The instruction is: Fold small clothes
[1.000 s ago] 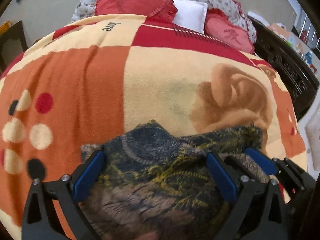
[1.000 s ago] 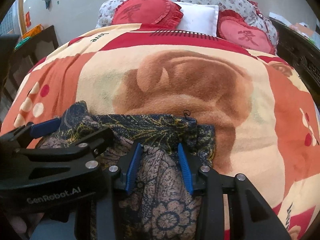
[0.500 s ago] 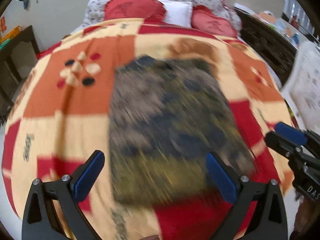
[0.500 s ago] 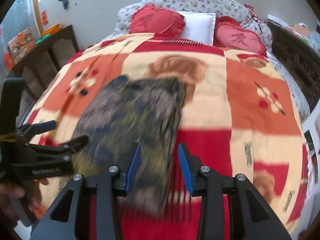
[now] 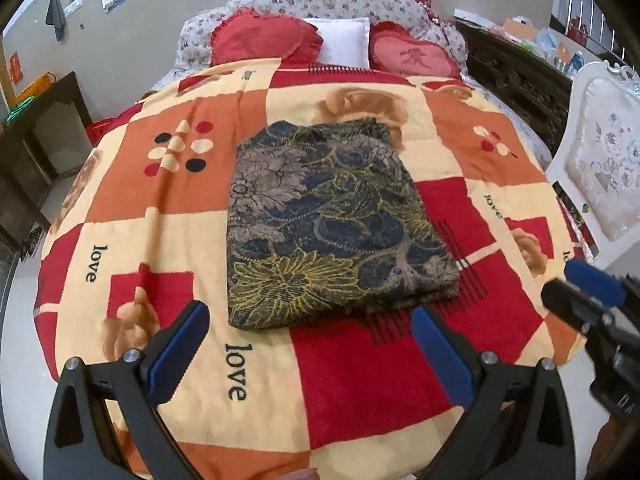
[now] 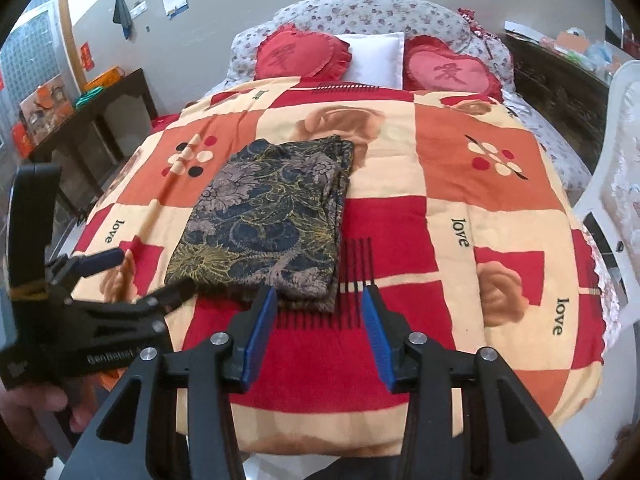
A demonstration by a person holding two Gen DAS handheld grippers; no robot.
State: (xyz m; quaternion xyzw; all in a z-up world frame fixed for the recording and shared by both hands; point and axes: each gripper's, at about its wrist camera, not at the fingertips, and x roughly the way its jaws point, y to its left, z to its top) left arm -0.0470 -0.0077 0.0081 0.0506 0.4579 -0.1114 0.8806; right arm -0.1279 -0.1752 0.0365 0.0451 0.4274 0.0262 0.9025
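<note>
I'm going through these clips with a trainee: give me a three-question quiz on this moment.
1. True or false: the folded floral garment lies flat on the blanket, with neither gripper touching it.
2. Which pillow sits between the two red heart cushions? A white B green C black
3. Fill in: nothing lies between the pads of the left gripper or the right gripper; the blanket's printed word is ____.

Key: 1 true; 2 A, the white pillow; 3 love.
</note>
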